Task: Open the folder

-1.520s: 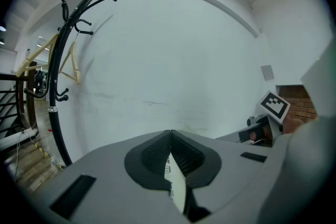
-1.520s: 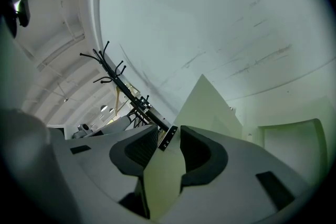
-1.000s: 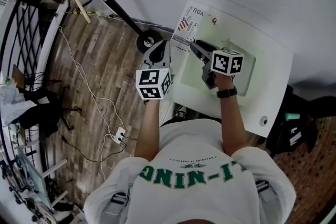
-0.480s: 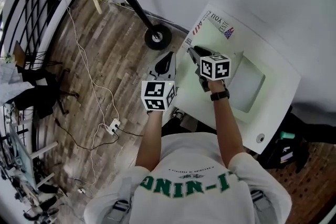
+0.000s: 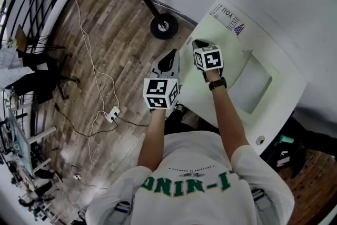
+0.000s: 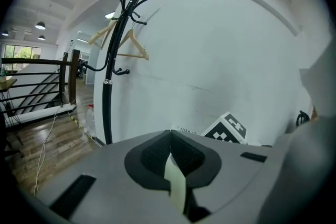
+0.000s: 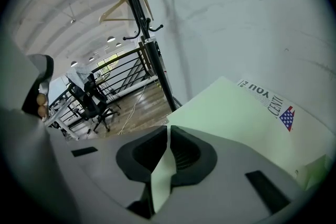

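A pale green folder [image 5: 231, 49] lies on the white table [image 5: 284, 97], with a printed paper [image 5: 231, 19] at its far end. My left gripper [image 5: 171, 56] is at the table's left edge, shut on a pale green edge of the folder [image 6: 174, 181]. My right gripper [image 5: 196, 45] is at the folder's near-left corner. Its jaws are closing, and the pads [image 7: 184, 152] pinch a thin green sheet [image 7: 161, 178] of the folder's cover. The rest of the folder [image 7: 236, 113] spreads out ahead of it.
A black coat stand [image 5: 163, 26] on a wheeled base stands on the wood floor just left of the table. A cable with a power strip [image 5: 111, 112] lies on the floor. A black railing [image 5: 31, 13] runs at far left; a dark bag [image 5: 287, 150] sits right of the table.
My right gripper moved from the folder's middle to its left corner, dropped lower, and its jaws closed on the cover. My left gripper sank a little by the table edge.
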`<state>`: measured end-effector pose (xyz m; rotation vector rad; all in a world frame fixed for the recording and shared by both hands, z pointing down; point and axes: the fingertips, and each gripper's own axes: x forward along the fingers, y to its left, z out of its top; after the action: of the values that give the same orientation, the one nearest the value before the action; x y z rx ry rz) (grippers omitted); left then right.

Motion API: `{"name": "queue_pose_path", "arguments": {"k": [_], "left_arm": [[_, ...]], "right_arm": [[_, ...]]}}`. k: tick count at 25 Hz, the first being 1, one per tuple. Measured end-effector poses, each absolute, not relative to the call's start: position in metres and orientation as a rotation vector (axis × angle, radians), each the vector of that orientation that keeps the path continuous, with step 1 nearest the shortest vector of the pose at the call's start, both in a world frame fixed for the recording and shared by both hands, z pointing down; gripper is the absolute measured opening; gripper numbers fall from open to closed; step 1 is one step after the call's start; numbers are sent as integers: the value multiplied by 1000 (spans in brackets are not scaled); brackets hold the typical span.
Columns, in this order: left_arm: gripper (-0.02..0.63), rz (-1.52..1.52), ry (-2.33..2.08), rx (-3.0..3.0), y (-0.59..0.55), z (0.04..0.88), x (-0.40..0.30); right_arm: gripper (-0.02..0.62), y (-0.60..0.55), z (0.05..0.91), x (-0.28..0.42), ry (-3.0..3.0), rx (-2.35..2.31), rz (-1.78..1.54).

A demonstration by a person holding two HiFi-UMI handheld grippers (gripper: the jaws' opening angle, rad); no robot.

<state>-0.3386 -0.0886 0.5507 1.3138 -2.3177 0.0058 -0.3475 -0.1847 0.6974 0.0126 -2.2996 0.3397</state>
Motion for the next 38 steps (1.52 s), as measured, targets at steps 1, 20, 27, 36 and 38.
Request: {"name": "queue_pose_path", "arguments": {"k": [1, 20, 27, 36, 38], "left_arm": [[15, 0, -2322, 1306, -85, 550, -340], [15, -25, -2293, 1416, -79, 525, -321], [15, -35, -2279, 1534, -98, 501, -298], [15, -9, -2205, 1740, -133, 473, -247], [15, -6, -2185, 1797, -143, 465, -232]], "right_arm": [[35, -185, 701, -349, -2291, 17, 327], [25, -178, 669, -327, -2383, 126, 400], [23, -185, 623, -287, -2496, 200, 442], [23, -219, 552, -188, -2649, 497, 474], [23, -227, 538, -163, -2675, 581, 469]]}}
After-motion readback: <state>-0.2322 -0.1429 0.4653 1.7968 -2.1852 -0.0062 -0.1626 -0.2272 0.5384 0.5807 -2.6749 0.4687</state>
